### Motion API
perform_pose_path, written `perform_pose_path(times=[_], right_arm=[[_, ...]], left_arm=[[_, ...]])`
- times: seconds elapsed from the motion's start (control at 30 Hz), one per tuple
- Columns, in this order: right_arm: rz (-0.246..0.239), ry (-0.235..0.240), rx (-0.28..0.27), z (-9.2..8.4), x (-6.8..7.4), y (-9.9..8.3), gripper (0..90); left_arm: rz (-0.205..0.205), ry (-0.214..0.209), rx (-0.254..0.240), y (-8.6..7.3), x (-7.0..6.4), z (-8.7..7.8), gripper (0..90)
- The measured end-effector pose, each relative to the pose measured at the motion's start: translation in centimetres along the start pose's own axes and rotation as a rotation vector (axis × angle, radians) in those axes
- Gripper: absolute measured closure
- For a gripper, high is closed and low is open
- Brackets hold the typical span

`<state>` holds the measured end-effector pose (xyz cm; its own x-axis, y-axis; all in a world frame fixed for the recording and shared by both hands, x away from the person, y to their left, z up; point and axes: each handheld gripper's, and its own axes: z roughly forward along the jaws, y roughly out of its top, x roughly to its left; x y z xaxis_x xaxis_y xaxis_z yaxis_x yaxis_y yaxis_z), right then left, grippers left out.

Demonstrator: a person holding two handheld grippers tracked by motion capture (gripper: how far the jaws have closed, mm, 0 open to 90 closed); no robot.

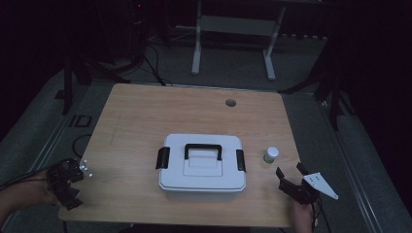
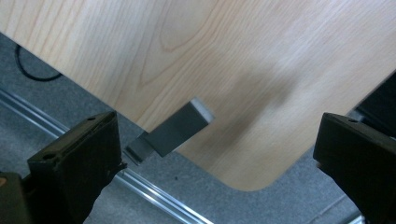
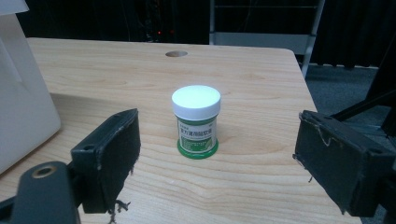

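Observation:
A white plastic box [image 1: 202,167] with a black handle and black side latches sits closed at the middle of the wooden table [image 1: 145,116]. To its right stands a small jar [image 1: 271,155] with a white lid and green label, also upright in the right gripper view [image 3: 196,121]. My right gripper [image 1: 290,173] is open near the table's front right corner, a short way behind the jar, its jaws wide apart with the jar beyond them [image 3: 215,154]. My left gripper [image 1: 68,182] is open at the table's front left corner [image 2: 219,154], looking down over the table edge.
The box's white wall [image 3: 21,88] stands at the left of the right gripper view. A round cable hole [image 1: 231,103] lies at the table's far side. A grey bracket [image 2: 175,131] juts from the table's underside edge. A white frame [image 1: 233,34] stands on the floor behind the table.

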<state>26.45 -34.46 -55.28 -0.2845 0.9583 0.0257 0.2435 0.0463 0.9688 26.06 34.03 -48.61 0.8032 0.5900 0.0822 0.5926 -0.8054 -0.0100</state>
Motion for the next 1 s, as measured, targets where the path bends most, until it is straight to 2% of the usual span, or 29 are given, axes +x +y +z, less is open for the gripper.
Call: perform_pose_path(times=[0.17,0.2,0.27,0.3,0.4,0.47,0.5,0.73,0.87,0.93,1.0], right_arm=[[0.001,0.001,-0.001,0.0,0.0,0.0,13.8],[0.001,0.001,0.001,0.0,0.0,0.0,13.8],[0.001,0.002,0.002,0.0,0.0,0.0,13.8],[0.002,0.002,0.0,0.0,0.0,0.0,13.8],[0.002,0.003,0.0,0.0,0.0,0.0,13.8],[0.003,0.003,0.001,0.0,0.0,0.0,13.8],[0.003,0.003,0.001,0.0,0.0,0.0,13.8],[0.002,0.002,0.006,0.1,0.0,0.0,13.8],[0.003,0.002,0.006,0.1,0.0,0.0,13.8],[0.002,0.002,0.007,0.1,0.0,0.0,13.8],[0.002,0.003,0.007,0.1,0.0,0.0,13.8]], left_arm=[[0.011,-0.023,-0.024,1.3,-0.1,-1.1,0.6],[0.023,-0.025,-0.03,1.8,-0.3,-1.4,0.6],[0.023,-0.025,-0.03,1.8,-0.3,-1.4,0.6],[0.044,-0.04,-0.045,2.7,-0.6,-2.0,0.6],[0.065,-0.054,-0.061,3.4,-0.8,-2.7,0.6],[0.065,-0.054,-0.061,3.4,-0.8,-2.7,0.6],[0.082,-0.061,-0.073,4.1,-1.2,-3.3,0.6],[0.132,-0.072,-0.063,6.1,-1.9,-5.0,0.6],[0.164,-0.058,-0.057,7.3,-2.4,-6.1,0.6],[0.172,-0.079,-0.066,8.0,-2.6,-6.8,0.6],[0.197,-0.066,-0.062,8.8,-3.0,-7.4,0.6]])
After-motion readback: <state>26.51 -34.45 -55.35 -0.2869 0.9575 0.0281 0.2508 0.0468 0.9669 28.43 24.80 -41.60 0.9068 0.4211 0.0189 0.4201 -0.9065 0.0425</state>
